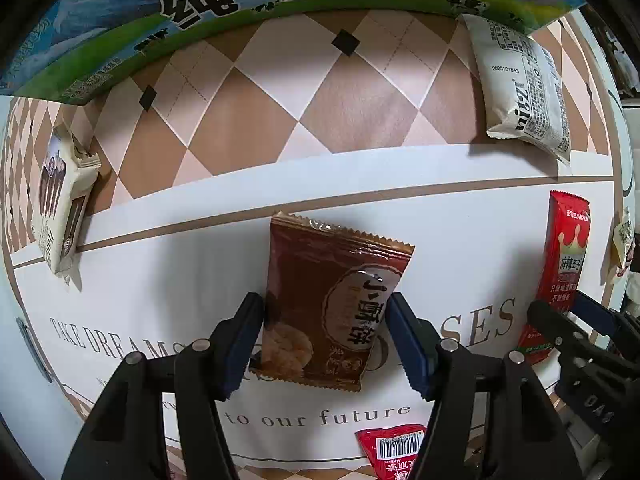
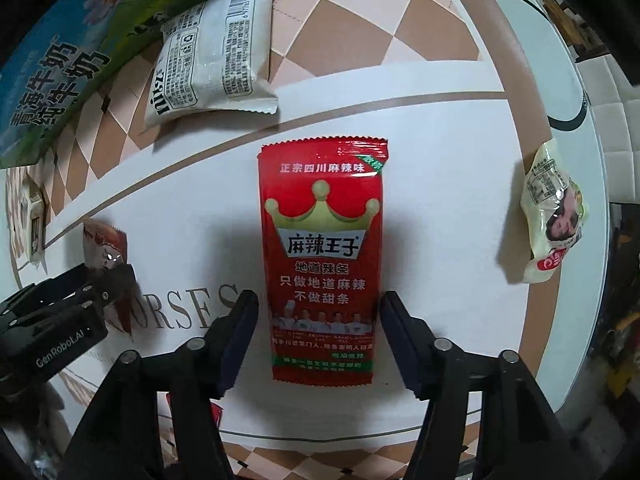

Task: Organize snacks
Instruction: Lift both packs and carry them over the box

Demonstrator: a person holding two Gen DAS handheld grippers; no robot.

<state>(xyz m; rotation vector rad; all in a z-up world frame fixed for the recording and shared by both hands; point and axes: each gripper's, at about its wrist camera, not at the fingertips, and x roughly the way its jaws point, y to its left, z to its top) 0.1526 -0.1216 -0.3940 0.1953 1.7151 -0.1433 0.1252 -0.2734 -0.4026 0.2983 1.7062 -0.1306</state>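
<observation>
A brown cookie packet (image 1: 320,300) lies flat on the white tablecloth (image 1: 160,280), slightly tilted. My left gripper (image 1: 324,304) points down over it, and its blue pads (image 1: 248,332) touch both side edges of the packet. A red spicy-strip packet (image 2: 320,240) lies lengthwise between the fingers of my right gripper (image 2: 320,300). Those jaws stand a little wider than the red packet, with a thin gap beside the left pad (image 2: 244,328). The left wrist view shows the same red packet (image 1: 564,264) and the right gripper (image 1: 560,312) at the right edge.
A blue-green milk carton box (image 1: 240,0) stands at the back. A white packet (image 2: 212,52) lies near it, a cream packet (image 1: 60,208) at the left, a pale packet (image 2: 556,216) at the right near the round table's edge, and another red packet (image 1: 396,452) at the front.
</observation>
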